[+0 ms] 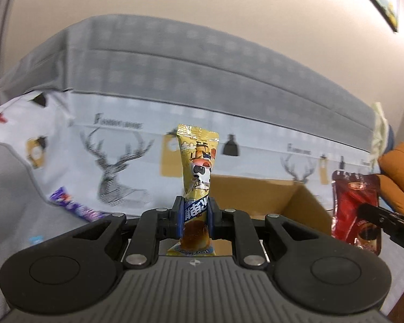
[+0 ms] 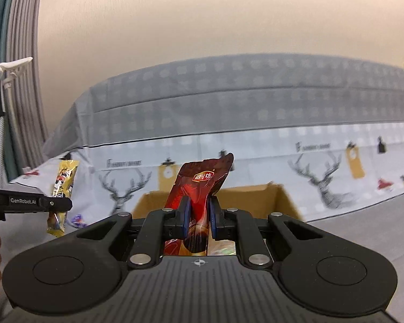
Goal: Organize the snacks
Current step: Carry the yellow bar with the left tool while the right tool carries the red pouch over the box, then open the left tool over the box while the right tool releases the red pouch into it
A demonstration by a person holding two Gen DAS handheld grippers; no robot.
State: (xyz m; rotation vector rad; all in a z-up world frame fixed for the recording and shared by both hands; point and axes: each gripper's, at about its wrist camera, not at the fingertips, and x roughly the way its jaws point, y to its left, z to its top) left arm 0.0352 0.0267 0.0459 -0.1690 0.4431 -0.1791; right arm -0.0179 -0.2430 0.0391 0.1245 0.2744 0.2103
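Both jaws are clamped shut: my left gripper (image 1: 195, 214) pinches a yellow cartoon-printed snack stick (image 1: 198, 167) around its lower half, long axis upright, while my right gripper (image 2: 198, 216) squeezes a red foil pouch (image 2: 199, 188), also standing tall. An open cardboard box (image 1: 296, 202) sits just ahead of and below both, nearer my right hand's pouch. Glossy, crinkled wrappers buckle at the blue pads (image 1: 181, 215). A purple snack pack (image 1: 75, 206) lies on the deer-print sheet (image 1: 115, 145), left of the box, apparently still to be gathered.
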